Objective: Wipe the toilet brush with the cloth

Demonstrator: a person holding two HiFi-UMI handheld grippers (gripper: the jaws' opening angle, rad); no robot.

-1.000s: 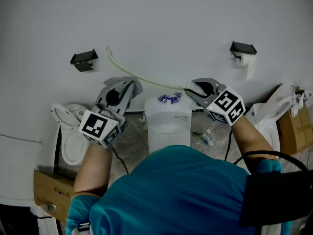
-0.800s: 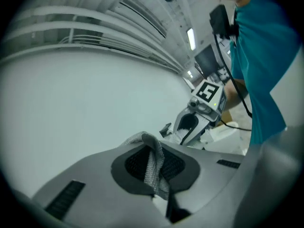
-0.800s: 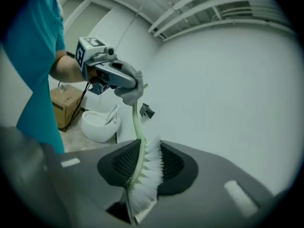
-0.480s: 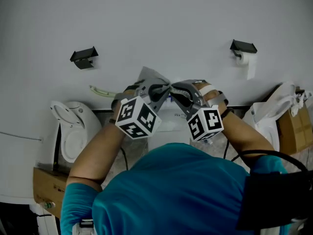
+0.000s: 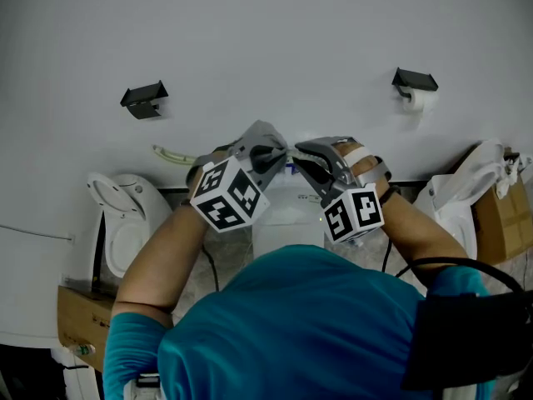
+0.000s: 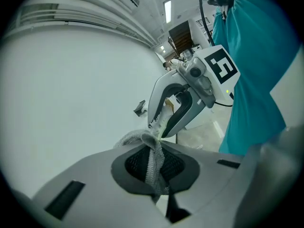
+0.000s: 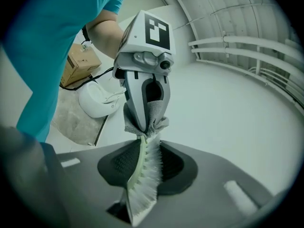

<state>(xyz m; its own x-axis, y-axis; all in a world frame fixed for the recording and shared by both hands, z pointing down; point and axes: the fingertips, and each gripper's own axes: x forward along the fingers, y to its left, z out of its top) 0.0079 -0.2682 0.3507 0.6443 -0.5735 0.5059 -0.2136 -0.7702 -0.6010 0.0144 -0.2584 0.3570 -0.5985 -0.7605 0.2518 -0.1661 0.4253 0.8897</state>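
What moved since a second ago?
Both grippers swung in to the middle. The left gripper brought its cloth up to the brush held in the right gripper, and the brush's handle dropped from slanting up the wall to lying low at the left. The right gripper kept the brush; the toilet and paper holder stayed put.

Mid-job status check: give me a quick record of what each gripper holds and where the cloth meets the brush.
left gripper: shut on the cloth
right gripper: shut on the toilet brush, bristle head between its jaws
contact: cloth bunched around the brush just past the bristles
gripper layout: facing each other, tips close together
wiping: cloth is on the brush; the bristles in the jaws are uncovered
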